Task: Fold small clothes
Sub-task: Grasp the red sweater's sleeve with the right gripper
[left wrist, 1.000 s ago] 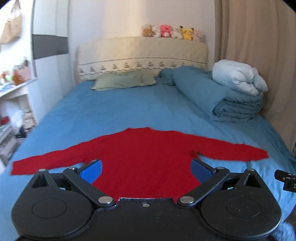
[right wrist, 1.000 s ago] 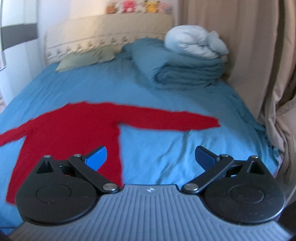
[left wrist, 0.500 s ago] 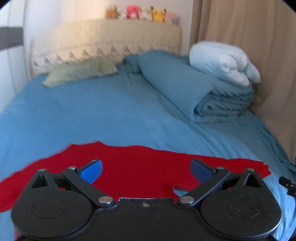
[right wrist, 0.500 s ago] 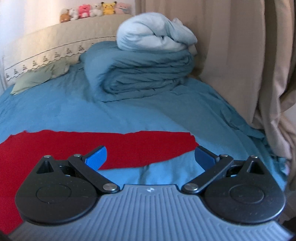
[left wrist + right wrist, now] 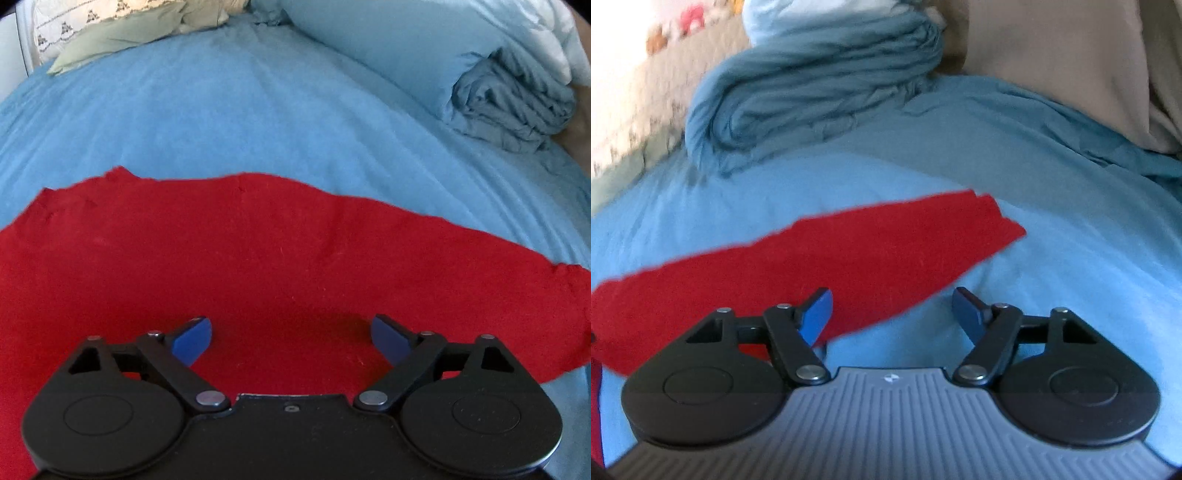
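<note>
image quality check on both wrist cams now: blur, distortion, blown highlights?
Left wrist: sharp; fisheye bows the red sweater and blue sheet; open left gripper casts a soft shadow on the sweater. Right wrist: motion-smeared, sleeve edges soft, headboard corner blown out; right gripper open, crisp.

Red garment (image 5: 258, 266) cut off at left edge; plush toys (image 5: 690, 22) blurred; headboard (image 5: 631, 96) smeared.

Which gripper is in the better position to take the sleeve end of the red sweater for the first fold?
Probably right. The right gripper is open, with the sleeve's lower edge between its fingers. The left gripper, also open, hangs over the red sweater's broad middle.
</note>
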Demonstrator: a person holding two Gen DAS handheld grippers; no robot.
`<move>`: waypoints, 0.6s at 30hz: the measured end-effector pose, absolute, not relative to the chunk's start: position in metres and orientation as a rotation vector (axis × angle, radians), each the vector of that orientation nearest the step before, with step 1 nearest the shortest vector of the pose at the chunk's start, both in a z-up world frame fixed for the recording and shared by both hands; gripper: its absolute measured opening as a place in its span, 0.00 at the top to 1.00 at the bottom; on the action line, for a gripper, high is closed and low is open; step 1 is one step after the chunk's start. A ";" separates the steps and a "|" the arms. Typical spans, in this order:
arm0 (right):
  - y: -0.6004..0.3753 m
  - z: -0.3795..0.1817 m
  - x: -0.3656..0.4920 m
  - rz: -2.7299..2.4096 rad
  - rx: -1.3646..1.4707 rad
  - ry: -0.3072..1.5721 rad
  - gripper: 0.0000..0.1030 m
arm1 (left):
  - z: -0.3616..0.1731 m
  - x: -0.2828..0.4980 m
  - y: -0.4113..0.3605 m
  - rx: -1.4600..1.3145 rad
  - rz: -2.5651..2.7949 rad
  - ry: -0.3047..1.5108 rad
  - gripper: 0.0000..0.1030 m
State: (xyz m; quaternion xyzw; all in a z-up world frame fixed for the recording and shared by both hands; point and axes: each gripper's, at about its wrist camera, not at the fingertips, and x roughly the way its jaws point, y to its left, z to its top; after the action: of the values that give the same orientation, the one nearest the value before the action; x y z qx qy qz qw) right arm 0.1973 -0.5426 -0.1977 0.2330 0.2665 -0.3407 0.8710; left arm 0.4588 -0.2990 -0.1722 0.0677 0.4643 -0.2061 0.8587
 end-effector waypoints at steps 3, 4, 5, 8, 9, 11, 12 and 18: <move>-0.552 -0.200 0.200 -0.725 0.534 0.498 0.22 | -0.175 0.460 -0.305 0.191 -0.421 0.942 0.07; -0.555 -0.202 0.200 -0.738 0.555 0.487 0.29 | -0.175 0.461 -0.307 0.203 -0.418 0.937 0.07; -0.557 -0.203 0.201 -0.755 0.573 0.477 0.39 | -0.175 0.462 -0.308 0.215 -0.413 0.934 0.06; -0.558 -0.200 0.205 -0.804 0.553 0.494 0.74 | -0.183 0.466 -0.311 0.238 -0.390 0.950 0.00; -0.555 -0.197 0.206 -0.814 0.530 0.509 0.76 | -0.186 0.469 -0.313 0.247 -0.384 0.960 0.00; -0.551 -0.189 0.215 -0.821 0.494 0.551 0.79 | -0.188 0.475 -0.317 0.262 -0.389 0.977 0.00; -0.547 -0.182 0.216 -0.811 0.487 0.552 0.79 | -0.189 0.481 -0.324 0.269 -0.390 0.990 0.00; -0.506 -0.116 0.246 -0.683 0.446 0.477 0.80 | -0.160 0.487 -0.281 0.080 -0.411 1.055 0.00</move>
State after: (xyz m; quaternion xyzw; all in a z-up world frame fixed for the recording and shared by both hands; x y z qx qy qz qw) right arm 0.2456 -0.5064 -0.1158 0.2147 0.2296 -0.3292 0.8904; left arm 0.4872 -0.2815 -0.1598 0.0377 0.4998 -0.1946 0.8431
